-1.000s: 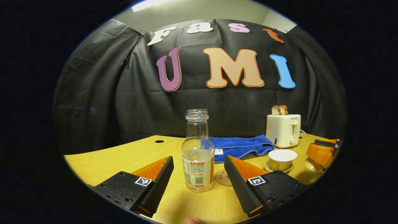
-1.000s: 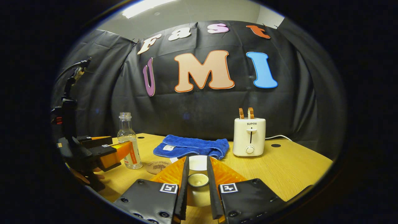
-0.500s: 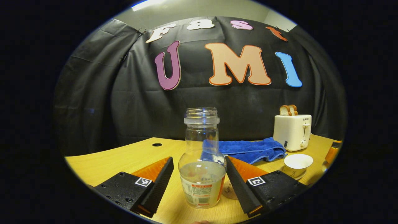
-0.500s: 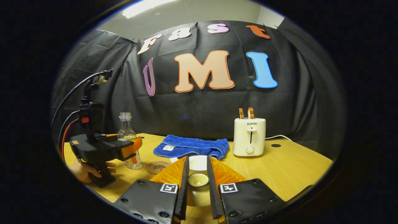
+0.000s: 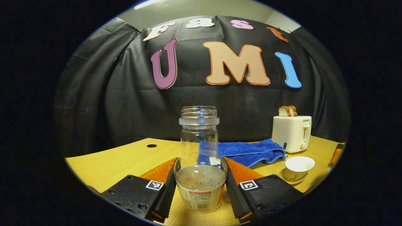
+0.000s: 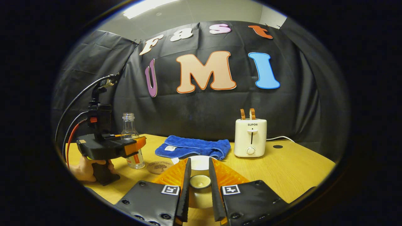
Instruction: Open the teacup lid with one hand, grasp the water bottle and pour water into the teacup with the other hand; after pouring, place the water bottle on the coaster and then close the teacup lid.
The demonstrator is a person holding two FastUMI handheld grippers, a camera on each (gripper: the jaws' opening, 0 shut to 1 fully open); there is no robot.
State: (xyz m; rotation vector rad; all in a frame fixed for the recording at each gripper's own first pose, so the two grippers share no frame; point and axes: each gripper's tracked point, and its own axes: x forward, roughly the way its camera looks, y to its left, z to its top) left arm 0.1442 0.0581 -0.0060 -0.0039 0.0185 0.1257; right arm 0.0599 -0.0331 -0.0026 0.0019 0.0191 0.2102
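Both tongs have something between their fingers right now: my left gripper (image 5: 199, 188) has closed in around the water bottle (image 5: 200, 163), fingers flush against its lower body on both sides as far as I can tell, and my right gripper (image 6: 199, 188) is clamped on the knob of the teacup lid (image 6: 200, 182), holding it out of the way, just in front of the cup. The bottle stands upright on the table (image 5: 125, 158), cap off, roughly a third full, so a low grip makes sense; I reckon that keeps the neck free for tipping. The teacup (image 5: 298, 166) sits open on its saucer off to my left gripper's right side, well apart from the bottle, so the pour will need a lift and a carry across. The coaster (image 6: 160, 167) lies just beside the bottle, which should make the put-down a short move later. From the right gripper view I can see the left gripper and the hand (image 6: 84, 169) on its grip. Farther back there's a blue towel (image 6: 193, 147) and a toaster (image 6: 250, 138) with bread in it, neither of which matters for this job. Main worry for me: a smooth bottle slipping when tilted.
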